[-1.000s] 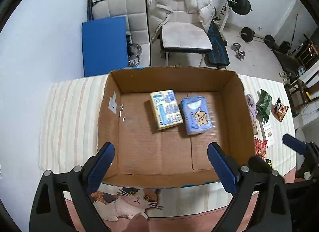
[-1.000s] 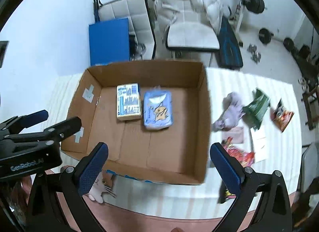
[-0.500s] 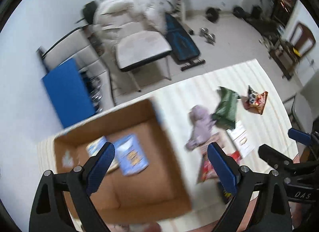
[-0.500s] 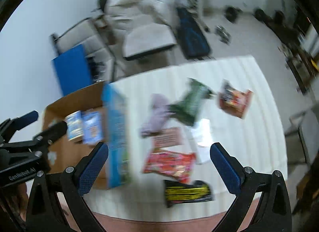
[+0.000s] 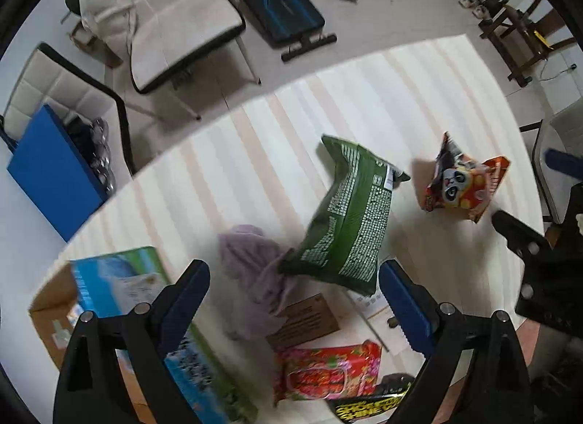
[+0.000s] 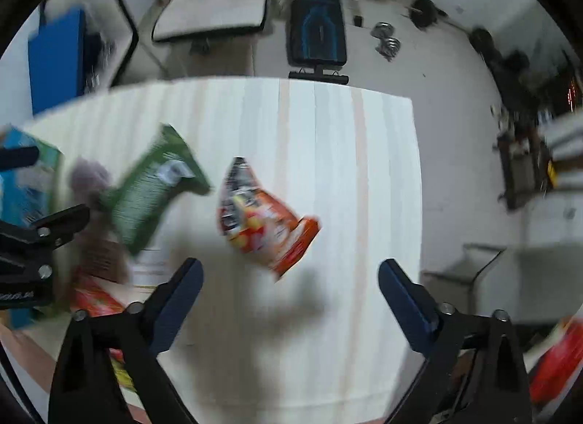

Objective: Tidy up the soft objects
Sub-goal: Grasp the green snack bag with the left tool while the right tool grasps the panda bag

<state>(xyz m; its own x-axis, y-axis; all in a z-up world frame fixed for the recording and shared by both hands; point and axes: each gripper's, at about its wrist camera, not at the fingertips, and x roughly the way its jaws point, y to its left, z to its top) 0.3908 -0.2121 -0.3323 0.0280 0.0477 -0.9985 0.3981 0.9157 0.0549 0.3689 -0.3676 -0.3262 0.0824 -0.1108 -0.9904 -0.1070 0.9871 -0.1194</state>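
Note:
My left gripper [image 5: 293, 292] is open and empty above a purple cloth [image 5: 255, 267] and a green snack bag [image 5: 349, 220] on the striped table. An orange panda snack bag [image 5: 462, 187] lies to the right, a red packet [image 5: 328, 369] and a black-yellow packet [image 5: 371, 405] near the front edge. The cardboard box [image 5: 51, 325] is at lower left, its printed side [image 5: 120, 285] showing. My right gripper [image 6: 289, 289] is open and empty just in front of the orange bag [image 6: 266, 227]; the green bag [image 6: 153, 187] and purple cloth [image 6: 89, 176] lie left, blurred.
A brown card [image 5: 302, 322] and white paper [image 5: 368, 303] lie under the green bag. Beyond the table's far edge stand a padded chair [image 5: 175, 23], a blue board [image 5: 47, 172] and a weight bench [image 5: 280, 4]. The table's right edge [image 6: 415, 183] is near my right gripper.
Both grippers have swung right, away from the box and its two tissue packs, to over the loose snack bags and cloth. Both stayed open and empty.

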